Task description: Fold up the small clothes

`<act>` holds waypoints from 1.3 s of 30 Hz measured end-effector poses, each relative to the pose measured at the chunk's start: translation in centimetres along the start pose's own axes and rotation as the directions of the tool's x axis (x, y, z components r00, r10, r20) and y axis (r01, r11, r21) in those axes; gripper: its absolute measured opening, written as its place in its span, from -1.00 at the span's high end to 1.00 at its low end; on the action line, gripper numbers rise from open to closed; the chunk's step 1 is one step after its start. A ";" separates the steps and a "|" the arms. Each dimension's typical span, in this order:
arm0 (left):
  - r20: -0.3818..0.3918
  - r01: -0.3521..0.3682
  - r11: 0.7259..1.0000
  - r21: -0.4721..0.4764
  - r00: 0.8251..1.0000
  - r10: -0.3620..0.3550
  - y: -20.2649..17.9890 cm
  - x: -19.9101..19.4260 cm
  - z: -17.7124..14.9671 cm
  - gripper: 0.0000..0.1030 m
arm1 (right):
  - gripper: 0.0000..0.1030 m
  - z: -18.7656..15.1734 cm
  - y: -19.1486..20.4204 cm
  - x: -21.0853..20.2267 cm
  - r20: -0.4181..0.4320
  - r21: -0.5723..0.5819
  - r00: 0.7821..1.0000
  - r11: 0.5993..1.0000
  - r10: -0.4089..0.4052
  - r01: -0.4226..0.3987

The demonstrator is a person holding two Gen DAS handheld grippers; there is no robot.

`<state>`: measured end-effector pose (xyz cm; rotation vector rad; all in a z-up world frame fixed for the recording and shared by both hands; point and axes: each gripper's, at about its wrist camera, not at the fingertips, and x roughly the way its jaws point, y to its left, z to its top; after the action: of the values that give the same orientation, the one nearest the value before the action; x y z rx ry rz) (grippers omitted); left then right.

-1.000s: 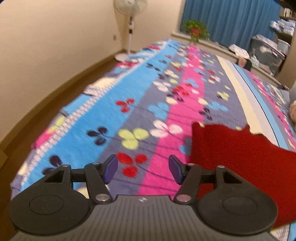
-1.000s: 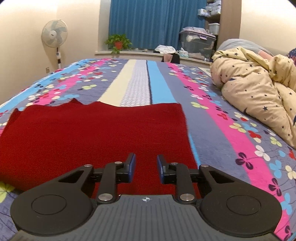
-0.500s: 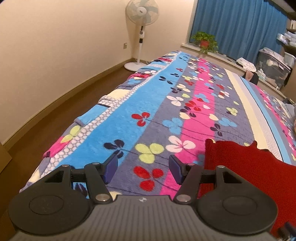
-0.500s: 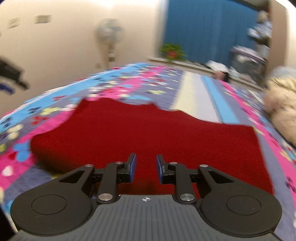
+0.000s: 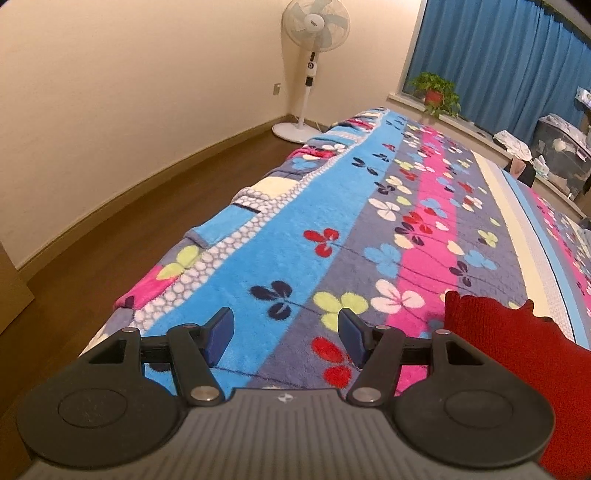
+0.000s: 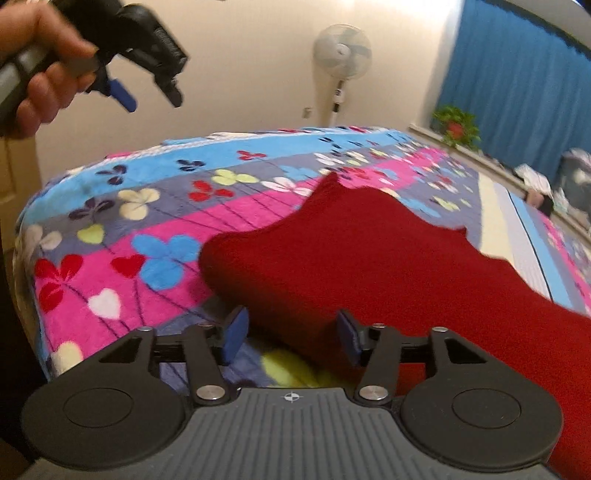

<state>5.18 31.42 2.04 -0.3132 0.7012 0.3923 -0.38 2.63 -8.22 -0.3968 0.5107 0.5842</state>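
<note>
Your right gripper [image 6: 290,334] has just been opening its jaws, and they now stand apart over the near edge of the red knit garment [image 6: 369,251], which shows in the gap between the blue pads [image 6: 232,332]. The pads are not pressing on it. My reading is that you are lining up to pinch that rolled near-left edge, so the wide gap makes sense: the knit looks thick there and needs room to slide in.

The garment lies flat on the flowered blanket [image 6: 155,221] near the bed's near corner, its jagged far edge pointing toward the blue curtain [image 6: 517,81]. It looks partly folded already, with a rounded, doubled edge at the left; how many layers is hard to tell.

Your left gripper [image 5: 282,332] is also parted and holds nothing; only blanket shows between its pads. From the right view it hangs in the air in your hand [image 6: 35,66], well apart from the cloth, apparently waiting clear so it does not drag the fabric. In its own view the garment sits off to the right, a corner [image 5: 454,299] poking up

The standing fan [image 5: 314,33] and wooden floor [image 5: 110,229] lie beyond the bed edge, so keep the fold away from that drop
</note>
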 end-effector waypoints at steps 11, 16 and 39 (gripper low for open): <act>-0.012 -0.009 1.000 0.008 1.000 0.009 -0.4 0.6 -0.1 -0.32 | 0.30 2.2 6.1 5.5 -0.064 -0.445 0.995 0.895 -0.076 0.040; -0.015 -0.012 1.000 0.021 1.000 0.012 -1.2 0.8 -0.1 -0.32 | 0.65 7.3 -2.2 0.4 0.099 -0.045 0.990 0.994 -0.097 0.102; 0.013 0.037 0.956 0.292 0.999 -0.043 -13.1 1.2 -4.2 -0.32 | -0.04 -19.8 -31.6 -16.7 -0.251 0.965 0.848 -0.052 -0.467 0.257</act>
<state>9.52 18.47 0.07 -0.0438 0.7224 0.2480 0.07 -38.25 -8.24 0.9235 0.5040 -0.4188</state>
